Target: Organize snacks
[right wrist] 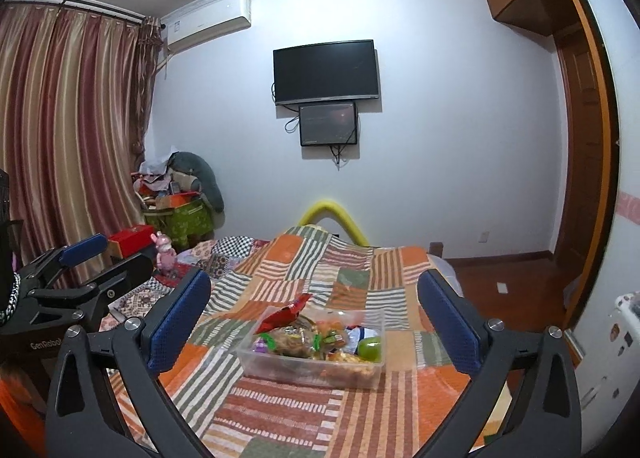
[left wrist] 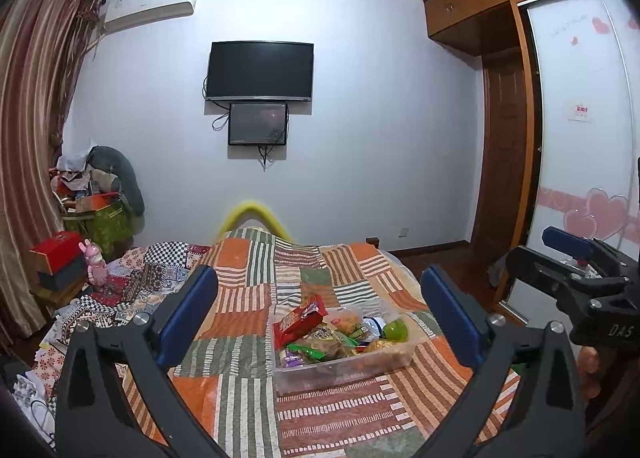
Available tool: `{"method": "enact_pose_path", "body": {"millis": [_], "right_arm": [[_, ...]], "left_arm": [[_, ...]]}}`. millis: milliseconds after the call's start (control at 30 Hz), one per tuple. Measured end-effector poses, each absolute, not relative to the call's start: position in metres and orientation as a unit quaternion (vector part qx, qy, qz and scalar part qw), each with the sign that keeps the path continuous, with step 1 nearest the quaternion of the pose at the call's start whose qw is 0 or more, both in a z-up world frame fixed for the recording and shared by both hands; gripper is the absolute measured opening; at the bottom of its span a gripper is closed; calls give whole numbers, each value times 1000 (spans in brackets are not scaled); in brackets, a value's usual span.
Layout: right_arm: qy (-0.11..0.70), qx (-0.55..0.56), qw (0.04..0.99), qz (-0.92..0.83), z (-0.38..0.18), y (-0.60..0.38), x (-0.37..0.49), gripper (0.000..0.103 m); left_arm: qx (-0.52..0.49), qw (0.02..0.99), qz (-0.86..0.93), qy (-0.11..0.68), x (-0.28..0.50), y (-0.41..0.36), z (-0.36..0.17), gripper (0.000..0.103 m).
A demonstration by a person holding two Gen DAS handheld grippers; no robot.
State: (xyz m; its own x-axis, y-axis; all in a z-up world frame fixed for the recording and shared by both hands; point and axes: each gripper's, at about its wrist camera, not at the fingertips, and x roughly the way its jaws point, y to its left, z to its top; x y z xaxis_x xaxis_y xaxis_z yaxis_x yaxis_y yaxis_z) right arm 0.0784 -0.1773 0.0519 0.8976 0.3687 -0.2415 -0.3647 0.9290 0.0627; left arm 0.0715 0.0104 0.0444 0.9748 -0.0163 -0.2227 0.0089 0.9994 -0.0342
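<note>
the clear plastic tub (left wrist: 340,372) of snacks sits on the patchwork bed (left wrist: 248,298), ahead of both grippers and touched by neither. the left gripper (left wrist: 320,318) and right gripper (right wrist: 314,322) have jaws spread wide, holding nothing. the red packet (right wrist: 286,314) juts above the rim; a careless reach could knock it out, and the soft quilt may let the tub tip.

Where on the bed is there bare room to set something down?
Bare patchwork quilt lies in front of the clear snack bin, behind it toward the yellow rail, and to its right. The left bedside, around the pink toy, is crowded.
</note>
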Motion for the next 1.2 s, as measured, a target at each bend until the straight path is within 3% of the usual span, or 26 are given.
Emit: {"method": "enact_pose_path", "body": {"millis": [1200], "right_arm": [[127, 1, 977, 169, 47, -184, 75, 103]], "left_arm": [[-22, 993, -15, 113, 69, 6, 41, 103]]}}
